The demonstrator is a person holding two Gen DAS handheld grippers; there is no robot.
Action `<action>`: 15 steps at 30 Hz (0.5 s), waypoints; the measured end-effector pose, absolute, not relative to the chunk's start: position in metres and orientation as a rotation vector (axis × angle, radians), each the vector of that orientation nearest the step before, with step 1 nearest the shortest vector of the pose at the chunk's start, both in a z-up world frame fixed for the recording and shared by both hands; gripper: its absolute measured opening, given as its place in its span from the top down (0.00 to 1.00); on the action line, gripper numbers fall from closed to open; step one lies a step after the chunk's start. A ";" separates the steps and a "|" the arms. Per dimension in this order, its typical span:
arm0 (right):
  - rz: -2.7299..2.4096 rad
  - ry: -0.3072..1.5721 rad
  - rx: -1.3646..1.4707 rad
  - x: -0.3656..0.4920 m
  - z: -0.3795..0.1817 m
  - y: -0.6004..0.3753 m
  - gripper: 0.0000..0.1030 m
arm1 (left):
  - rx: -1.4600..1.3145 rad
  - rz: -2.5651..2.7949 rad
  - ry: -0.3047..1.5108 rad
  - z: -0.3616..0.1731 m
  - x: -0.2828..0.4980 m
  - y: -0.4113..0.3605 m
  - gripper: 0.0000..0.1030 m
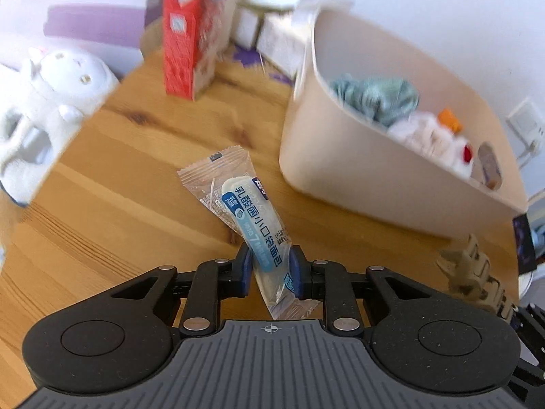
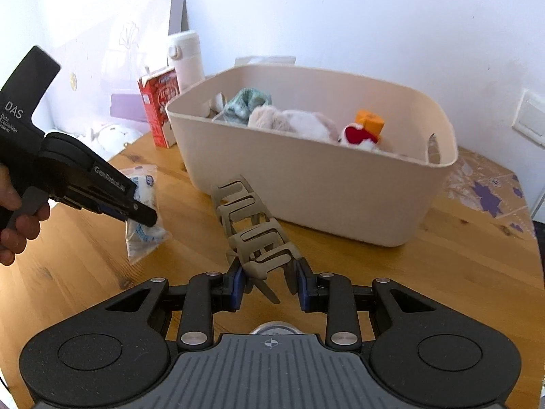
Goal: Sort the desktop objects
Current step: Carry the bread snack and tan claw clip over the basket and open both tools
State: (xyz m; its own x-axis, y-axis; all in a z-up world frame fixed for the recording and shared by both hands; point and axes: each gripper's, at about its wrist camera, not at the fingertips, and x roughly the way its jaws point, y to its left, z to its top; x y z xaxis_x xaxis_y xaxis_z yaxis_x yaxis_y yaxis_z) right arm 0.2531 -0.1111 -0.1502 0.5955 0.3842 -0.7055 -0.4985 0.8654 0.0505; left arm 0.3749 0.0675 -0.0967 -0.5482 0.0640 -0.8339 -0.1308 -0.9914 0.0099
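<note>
My left gripper (image 1: 270, 269) is shut on a clear snack packet (image 1: 245, 211) with blue Chinese print and holds it above the wooden table; it also shows in the right wrist view (image 2: 144, 201). My right gripper (image 2: 269, 284) is shut on a large khaki hair claw clip (image 2: 252, 225), lifted in front of the beige bin (image 2: 306, 184). The clip also shows at the right edge of the left wrist view (image 1: 473, 276). The bin (image 1: 357, 177) holds a teal cloth (image 2: 247, 102), a plush toy (image 2: 293, 122) and an orange block (image 2: 369, 121).
A red carton (image 1: 190, 34) stands on the table left of the bin, also seen in the right wrist view (image 2: 158, 109). A white thermos (image 2: 185, 58) stands behind it. A white plush (image 1: 58, 78) lies at the left. Wooden table (image 2: 442, 272) extends to the right.
</note>
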 end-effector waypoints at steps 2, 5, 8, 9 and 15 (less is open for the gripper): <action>0.503 0.756 -0.153 0.250 -0.142 -0.115 0.72 | -1.378 2.694 0.083 -0.083 0.380 0.065 0.78; 0.488 0.724 -0.135 0.247 -0.128 -0.120 0.72 | -1.303 2.726 0.046 -0.057 0.383 0.062 0.78; 0.464 0.685 -0.113 0.249 -0.114 -0.127 0.72 | -1.211 2.748 0.042 -0.024 0.387 0.066 0.78; 0.456 0.673 -0.103 0.250 -0.110 -0.130 0.72 | -1.189 2.755 0.034 -0.016 0.388 0.066 0.78; 0.407 0.592 -0.087 0.268 -0.085 -0.145 0.72 | -1.025 2.774 0.021 0.024 0.377 0.079 0.78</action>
